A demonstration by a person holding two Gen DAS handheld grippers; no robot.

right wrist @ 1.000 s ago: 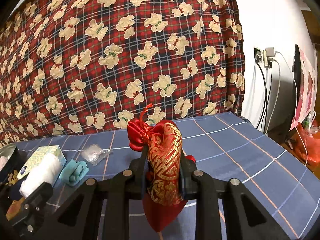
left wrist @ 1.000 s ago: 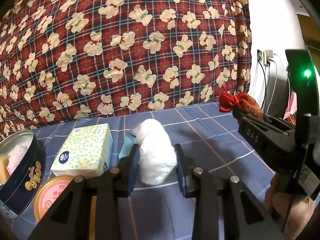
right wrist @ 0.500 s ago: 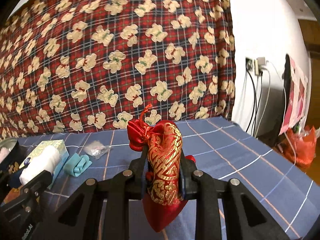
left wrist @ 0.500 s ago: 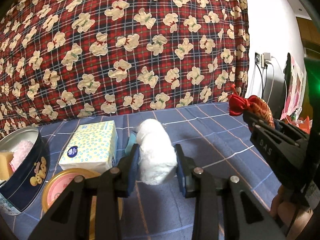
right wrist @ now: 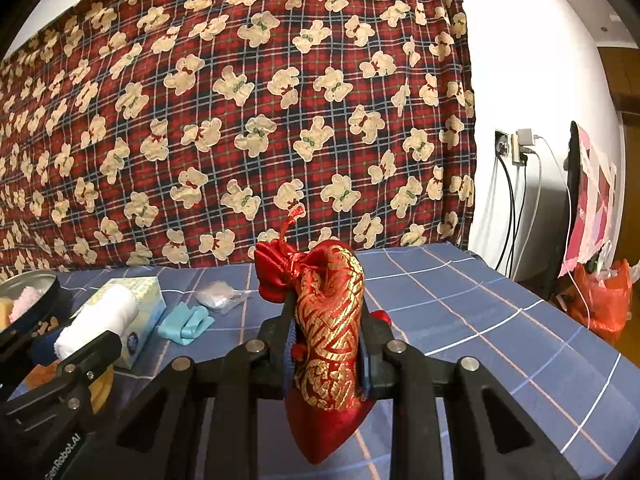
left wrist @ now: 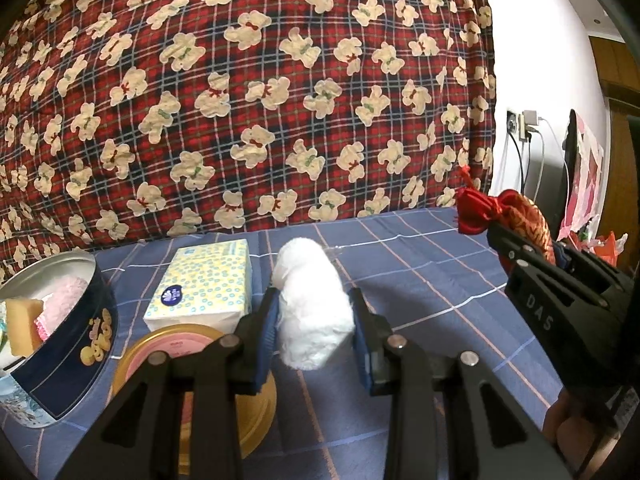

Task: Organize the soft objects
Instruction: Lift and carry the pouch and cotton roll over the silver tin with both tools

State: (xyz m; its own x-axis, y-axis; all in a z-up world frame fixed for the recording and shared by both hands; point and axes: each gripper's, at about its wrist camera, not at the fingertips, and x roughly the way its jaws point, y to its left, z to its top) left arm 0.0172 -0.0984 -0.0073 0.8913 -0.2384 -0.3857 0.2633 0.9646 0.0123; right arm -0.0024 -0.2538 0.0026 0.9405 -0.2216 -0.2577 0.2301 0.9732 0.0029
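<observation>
A: How far along is the sorting?

B: Partway, I'd judge. The tin (left wrist: 60, 344) on the bed (left wrist: 420, 280) at far left already holds a pink fluffy piece (left wrist: 66, 294) and a yellow sponge (left wrist: 22, 322). Its lid (left wrist: 192, 360) lies beside it, open side up. The tissue pack (left wrist: 206, 286) sits behind the lid, untouched.

A: And what's left?

B: Two things are in the air and two lie loose. The left gripper (left wrist: 314, 330) is clenched on a white towel roll (left wrist: 312, 300), pads pressing both flanks, carried above the bed near the lid's right edge. The right gripper (right wrist: 326, 344) is clamped on a red and gold pouch (right wrist: 330, 320), well right of the tin. A blue cloth (right wrist: 186, 322) and a small clear packet (right wrist: 218, 298) lie on the bed by the tissue pack.

A: Which way does the roll point?

B: Its long axis runs straight away from the left camera, along the fingers, far end tipped slightly up toward the plaid quilt (left wrist: 240, 100). The near end hangs a little below the pads.

A: The pouch?

B: Upright, roughly. The tied neck and tassel are up and lean left; the pointed bottom hangs below the jaws. Whether anything is inside it I can't tell from here.

A: So the tin comes next?

B: Likely for both, the roll being nearer.
</observation>
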